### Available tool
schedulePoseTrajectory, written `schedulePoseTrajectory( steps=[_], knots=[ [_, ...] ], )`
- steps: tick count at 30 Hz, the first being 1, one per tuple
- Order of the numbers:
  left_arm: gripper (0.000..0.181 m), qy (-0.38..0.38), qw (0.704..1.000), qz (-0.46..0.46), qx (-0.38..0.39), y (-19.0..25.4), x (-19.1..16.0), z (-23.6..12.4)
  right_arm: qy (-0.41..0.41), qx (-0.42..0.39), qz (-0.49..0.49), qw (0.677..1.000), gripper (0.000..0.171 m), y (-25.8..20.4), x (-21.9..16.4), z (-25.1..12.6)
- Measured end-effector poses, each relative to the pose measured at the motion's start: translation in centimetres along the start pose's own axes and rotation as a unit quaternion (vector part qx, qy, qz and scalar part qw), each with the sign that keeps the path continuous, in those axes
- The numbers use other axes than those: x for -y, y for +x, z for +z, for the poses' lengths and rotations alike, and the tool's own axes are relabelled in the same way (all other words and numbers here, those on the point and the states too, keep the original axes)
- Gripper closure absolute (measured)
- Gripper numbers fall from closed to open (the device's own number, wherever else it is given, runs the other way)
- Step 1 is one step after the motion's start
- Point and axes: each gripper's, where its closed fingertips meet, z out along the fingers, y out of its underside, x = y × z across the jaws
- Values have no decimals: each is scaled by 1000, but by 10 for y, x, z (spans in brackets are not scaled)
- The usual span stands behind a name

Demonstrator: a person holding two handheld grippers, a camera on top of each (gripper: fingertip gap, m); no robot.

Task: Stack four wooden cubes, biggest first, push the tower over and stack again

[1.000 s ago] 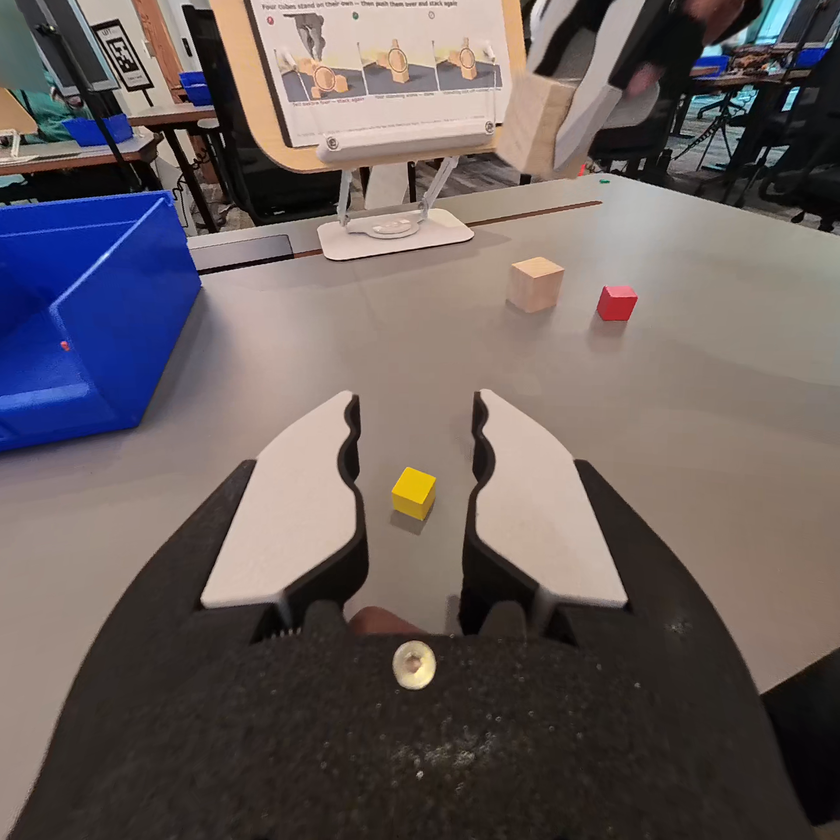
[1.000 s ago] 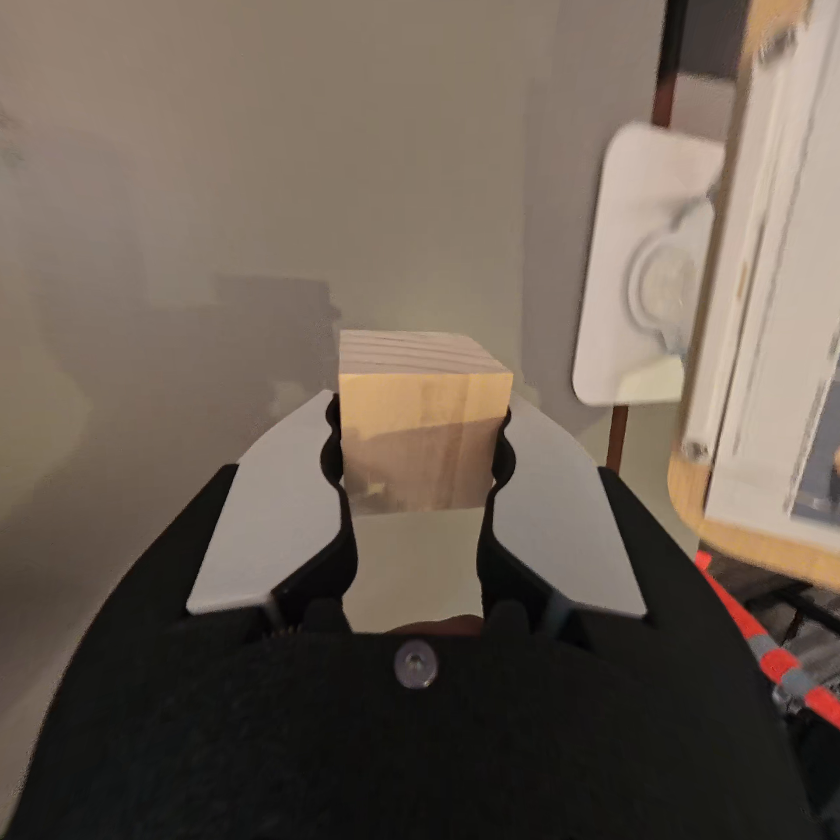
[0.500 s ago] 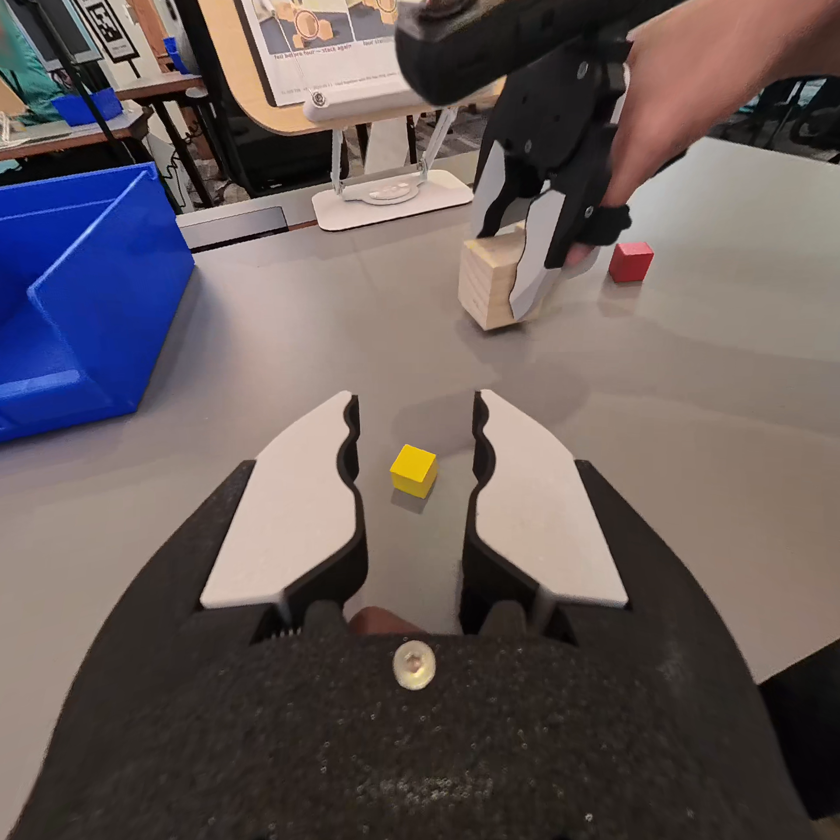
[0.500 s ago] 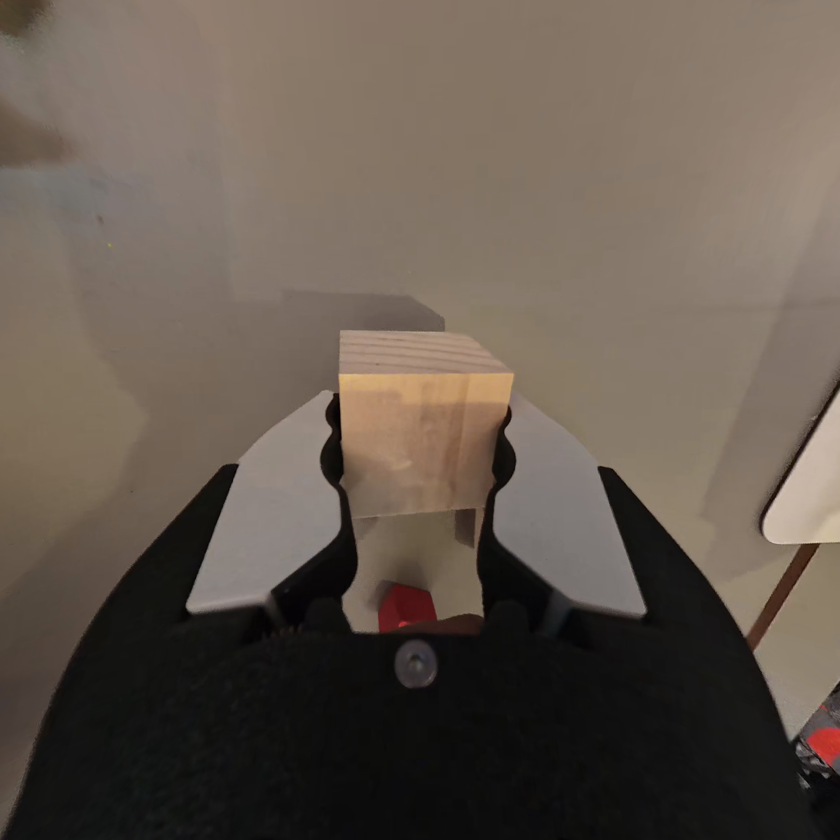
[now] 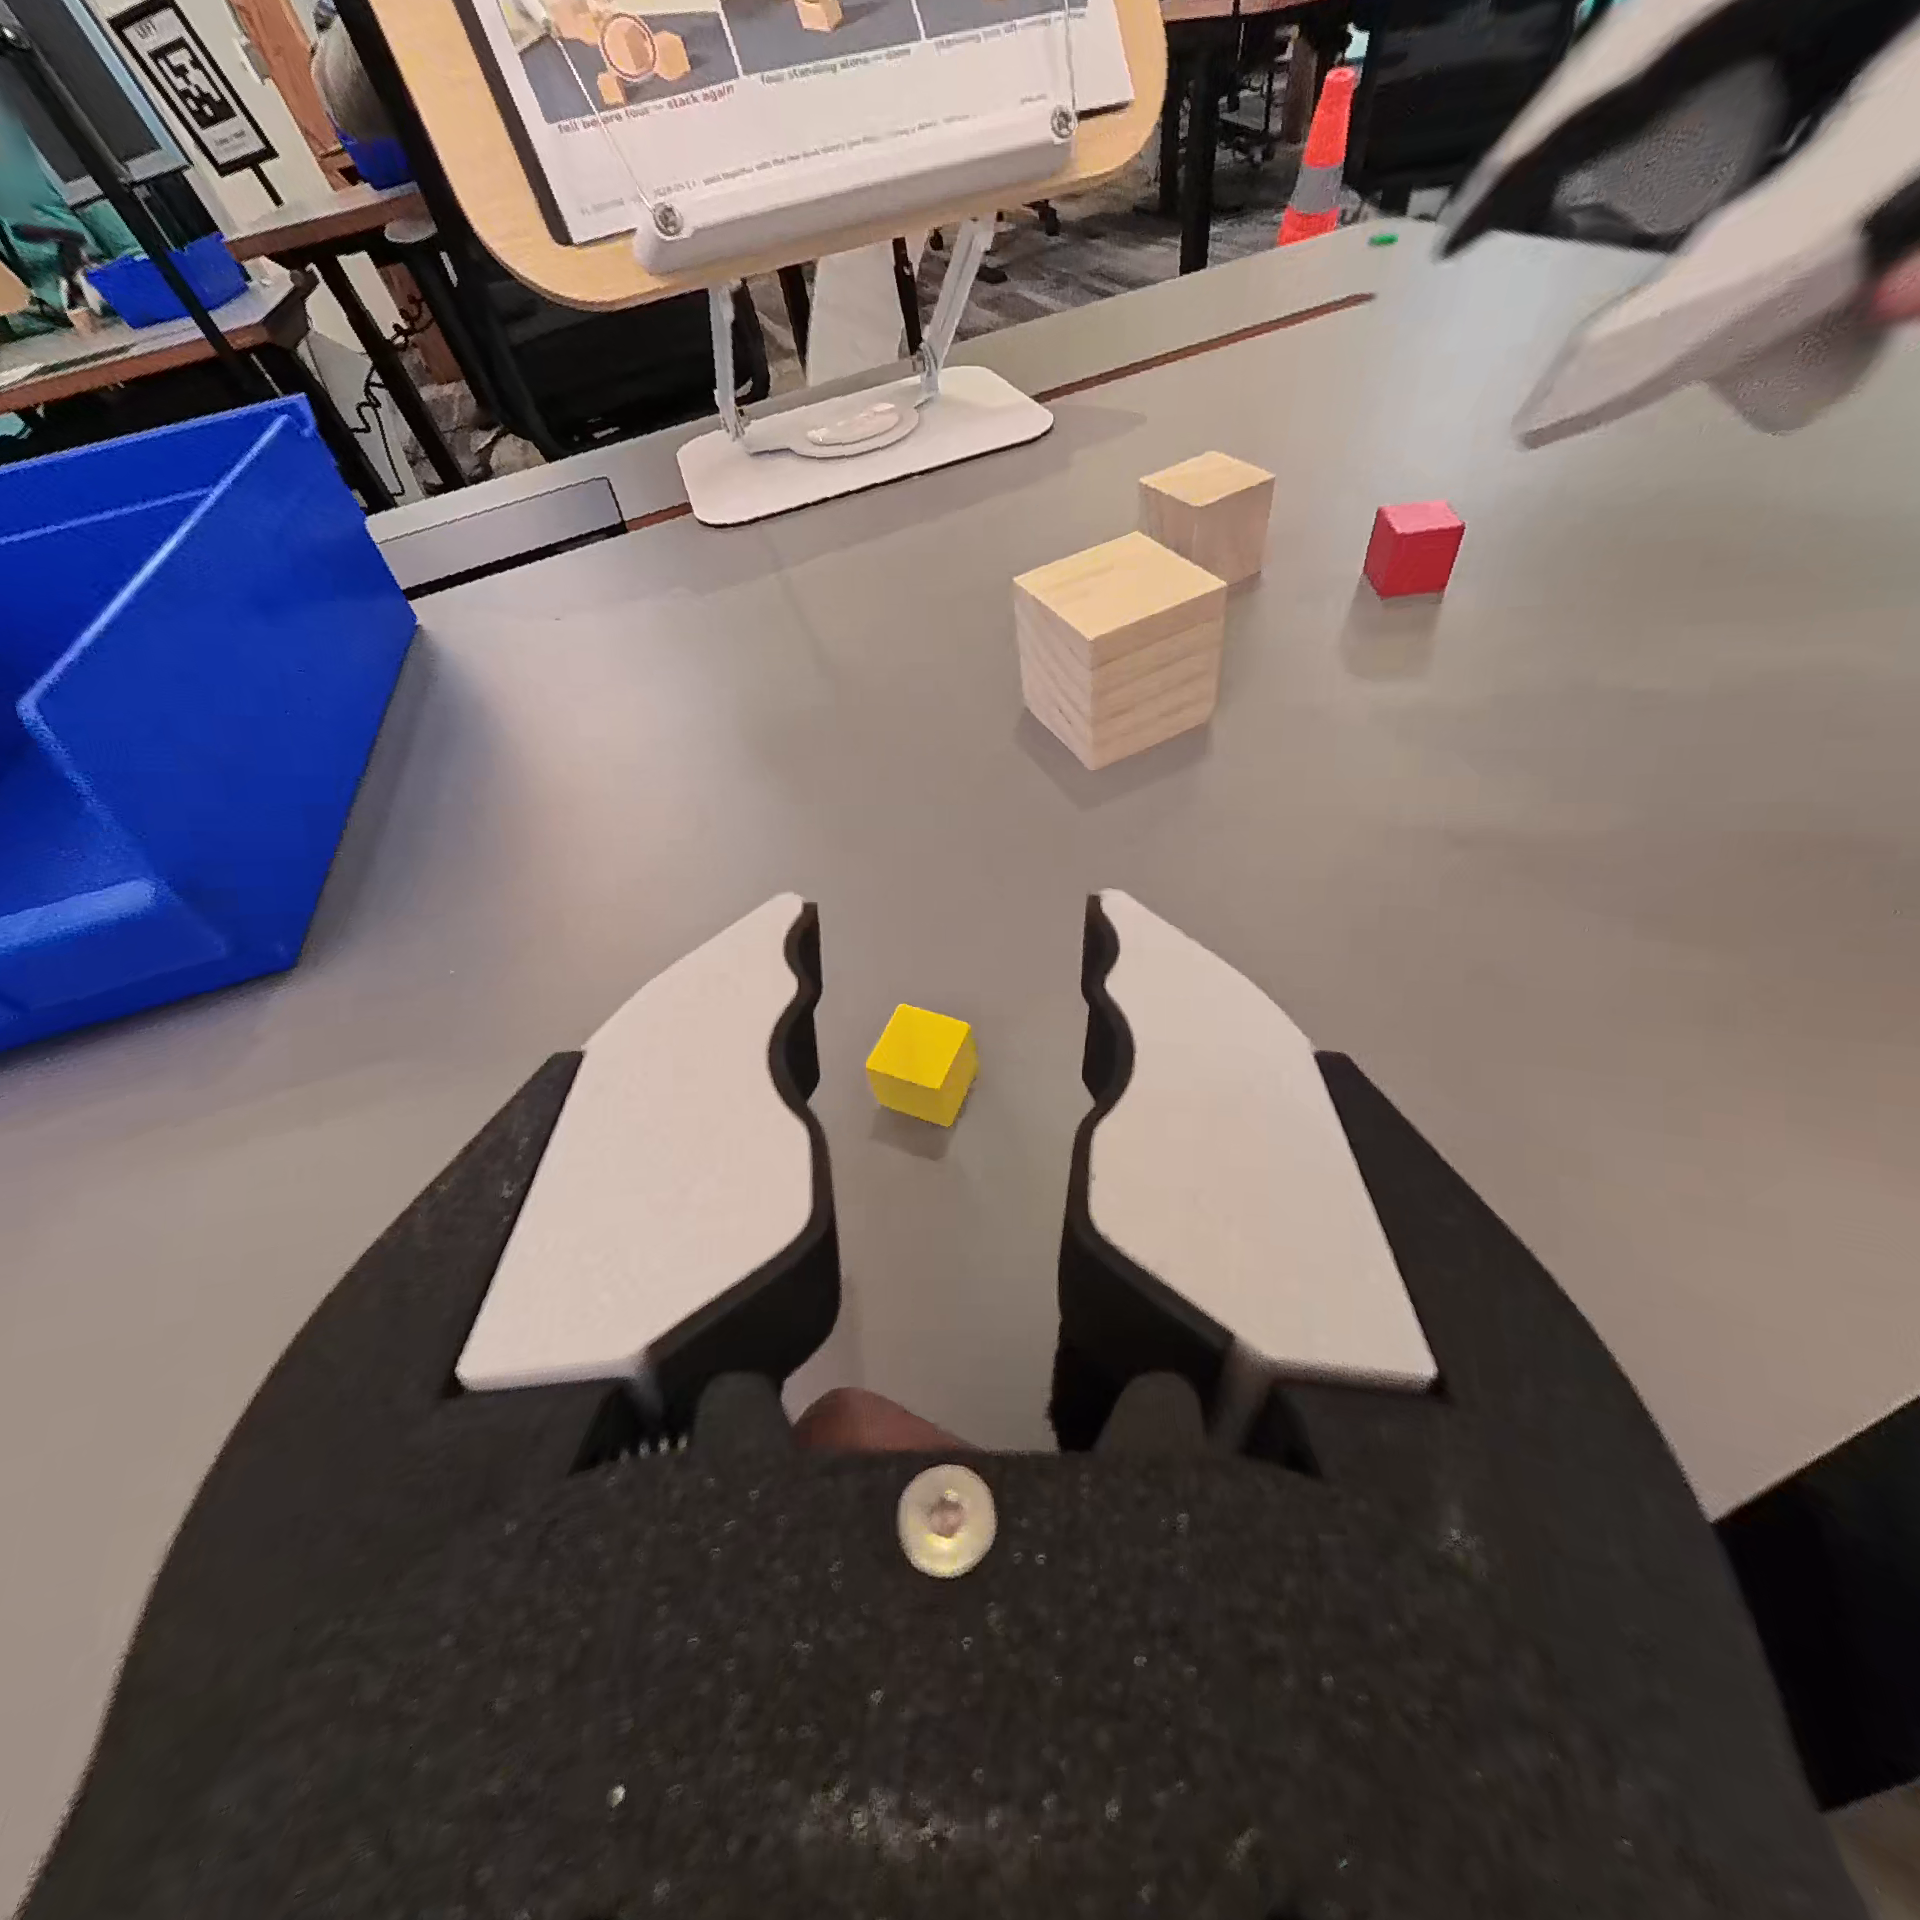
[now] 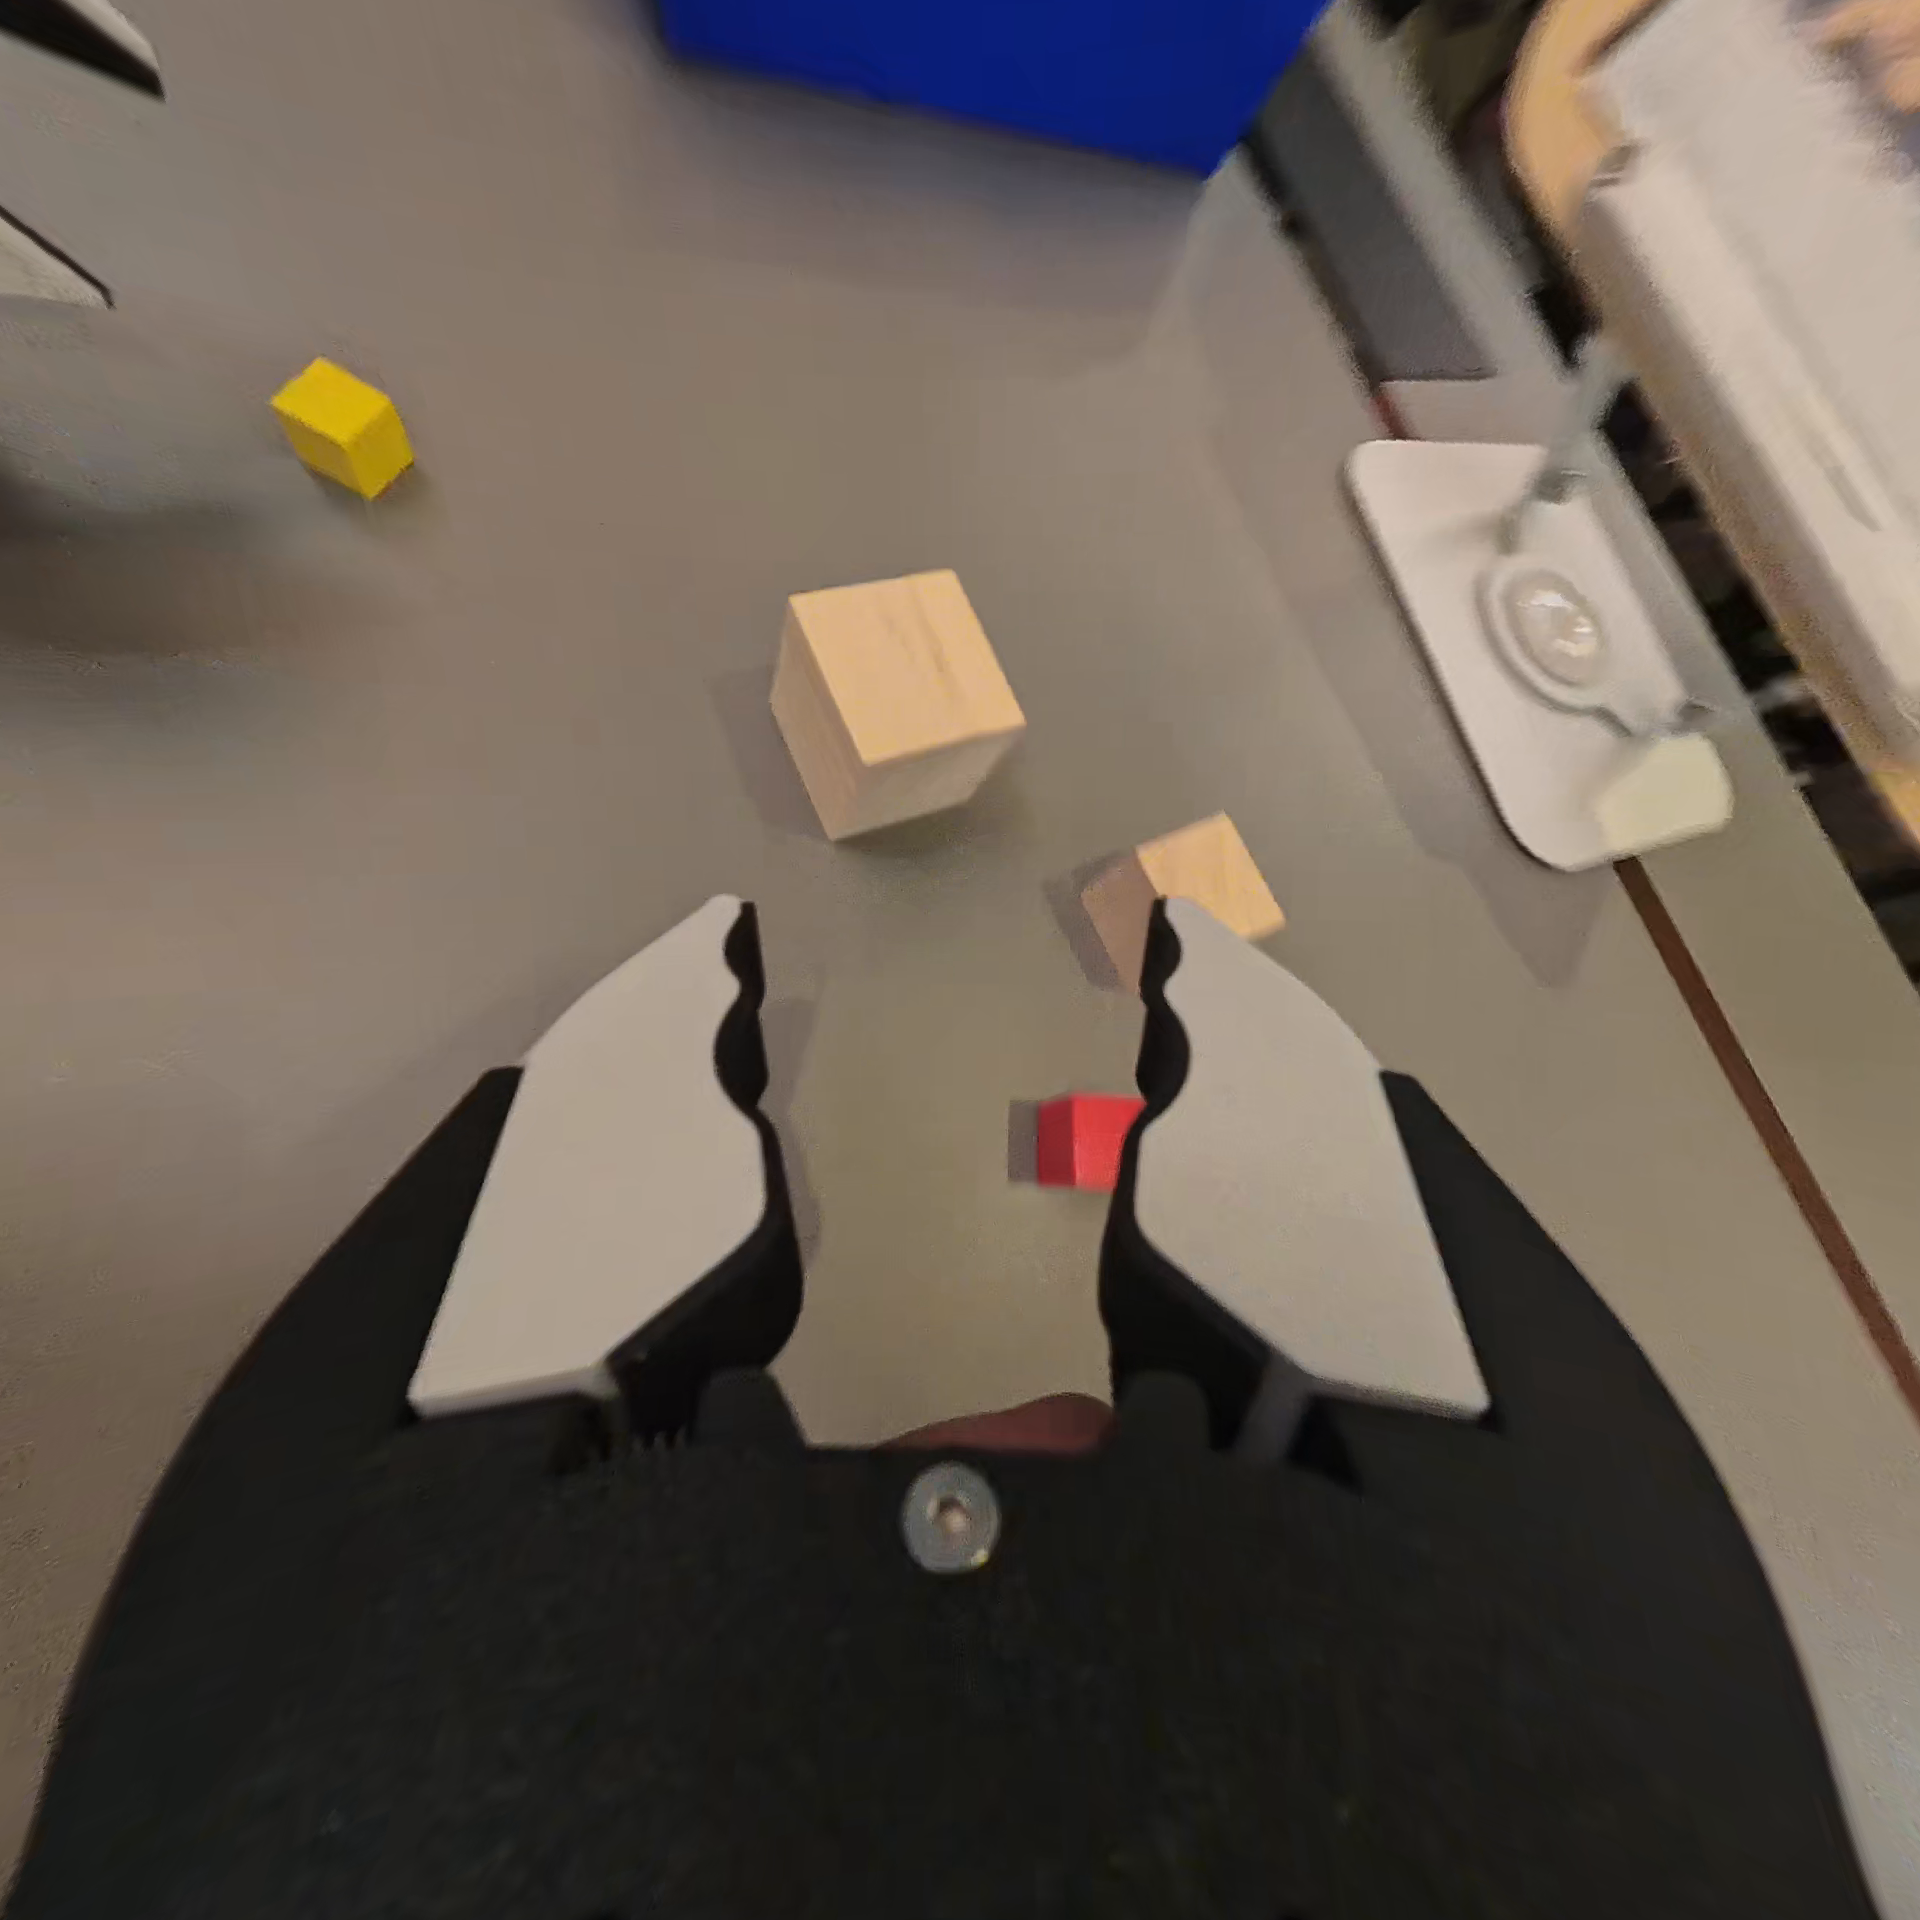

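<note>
The big wood cube (image 5: 1117, 649) is sitting flat on the grey desk (image 5: 1455, 935), w/ nothing on top yet. The mid wood cube (image 5: 1210, 511) is sitting just behind it, a bit to the right. The red cube (image 5: 1413, 549) is sitting farther right, apart from both. The yellow cube (image 5: 923, 1063), the littlest, is sitting near, on the desk.

The left gripper (image 5: 948, 925) is hanging over the desk w/ its jaws open partway & holding nothing. The yellow cube is showing in the gap btwn them, but it is not touching them.

The right gripper (image 6: 948, 920) is hanging above the cubes, jaws wide & empty. In the right wrist view the red cube (image 6: 1081, 1141) is peeking out by the right jaw, & the mid wood cube (image 6: 1205, 878) is sitting just past that jaw's tip. The big wood cube (image 6: 894, 701) is lying farther ahead.

The base looks done, so the mid wood cube is prob. next. To do it well: come down straight over it, get one jaw on each flat side, squeeze evenly. Mind the big cube close by, don't bump it. Then lift high enough, set it in the middle of the big one, edges lined up, & let go slow.

A blue bin (image 5: 187, 665) is sitting far left. A white stand (image 5: 862, 436) w/ a picture board is at the far edge.
</note>
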Motion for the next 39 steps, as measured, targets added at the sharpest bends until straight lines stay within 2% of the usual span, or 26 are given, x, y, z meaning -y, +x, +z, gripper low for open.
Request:
schedulePoseTrajectory(
  steps=[3, 6, 8, 12, 16, 20, 25, 27, 30, 34, 37, 39],
  knots=[
    [134, 9, 1000, -17, 5, -7, 3, 2, 17, -59, 31, 998, 103, 6, -32, -26],
    [135, 5, 999, -42, 5, -12, 0, 5, 8, -46, 17, 999, 106, 16, -40, -29],
    [135, 4, 999, -51, 4, -13, 1, 7, -27, -20, -32, 999, 103, 30, -36, -16],
    [135, 6, 999, -48, 8, -13, 2, 4, -115, 72, -124, 983, 110, 53, -26, 31],
    [136, 7, 999, -40, 13, -13, 0, 1, -203, 134, -174, 954, 109, 75, -31, 74],
    [136, 6, 1000, -24, 13, -10, -1, 1, -294, 173, -204, 917, 107, 82, -51, 95],
    [136, 11, 1000, 0, 13, -6, -1, -2, -320, 205, -201, 903, 112, 69, -66, 112],
    [136, 11, 1000, 2, 12, -6, -1, -2, -319, 208, -204, 902, 125, 65, -69, 117],
    [136, 12, 1000, 0, 7, -5, -1, -2, -313, 193, -200, 908, 125, 68, -59, 114],
    [136, 14, 1000, -6, 4, -6, 0, -3, -276, 166, -180, 930, 125, 61, -8, 90],
    [136, 11, 1000, -7, 3, -6, -1, -2, -255, 178, -161, 937, 125, 34, 34, 72],
    [136, 12, 1000, -6, 4, -5, -1, -3, -257, 188, -168, 933, 125, 15, 46, 69]
  ],
)
